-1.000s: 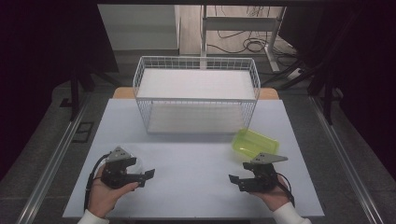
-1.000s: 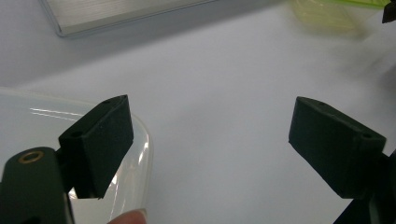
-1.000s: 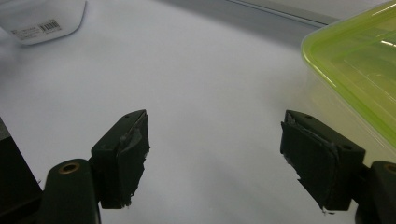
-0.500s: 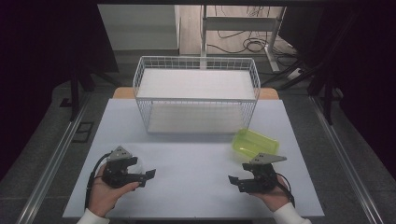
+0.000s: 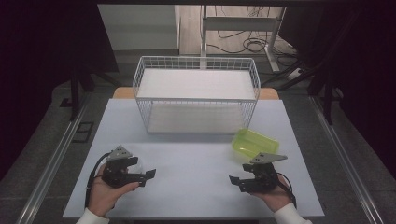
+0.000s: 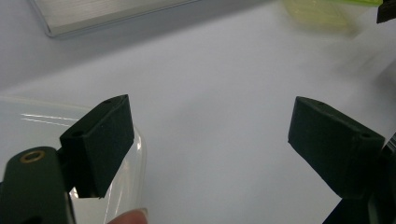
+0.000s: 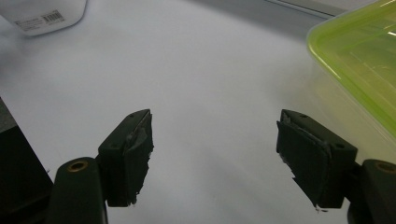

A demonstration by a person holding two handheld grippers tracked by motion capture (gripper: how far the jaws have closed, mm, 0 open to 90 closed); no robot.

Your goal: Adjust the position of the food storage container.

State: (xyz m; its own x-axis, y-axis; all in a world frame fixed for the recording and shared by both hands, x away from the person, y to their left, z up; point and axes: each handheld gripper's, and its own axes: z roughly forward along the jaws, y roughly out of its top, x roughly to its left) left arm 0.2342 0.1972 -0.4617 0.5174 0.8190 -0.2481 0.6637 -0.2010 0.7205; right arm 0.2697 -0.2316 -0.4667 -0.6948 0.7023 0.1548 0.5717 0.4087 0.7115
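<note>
- Change since the earlier high view frames: almost none. Both grippers sit where they sat one second ago, near the front edge of the table; the green container and the wire basket have not shifted.
- Left gripper (image 5: 150, 174): held in the person's left hand (image 5: 105, 196) at the front left of the white table (image 5: 196, 154). Jaws point toward the table centre. In the left gripper view the left gripper (image 6: 210, 140) has its jaws spread wide, with bare table surface between them and nothing gripped.
- Clear plastic container (image 6: 42, 135): seen in the left gripper view just beside and behind the left-hand jaw, lying on the table. Whether the jaw touches it cannot be told. A fingertip (image 6: 128, 217) shows at the bottom edge of that view.
- Right gripper (image 5: 232, 180): held in the person's right hand (image 5: 275, 196) at the front right of the table, jaws pointing toward the centre, facing the left gripper. In the right gripper view the right gripper (image 7: 212, 154) is also spread wide and holds nothing.
- Green container (image 5: 254, 143): translucent, lying on the table just behind the right gripper and in front of the basket's right corner. In the right gripper view the green container (image 7: 359, 60) lies beyond the right-hand jaw, apart from it.
- Wire basket (image 5: 196, 63): white, standing at the far middle of the table, well apart from both grippers.
</note>
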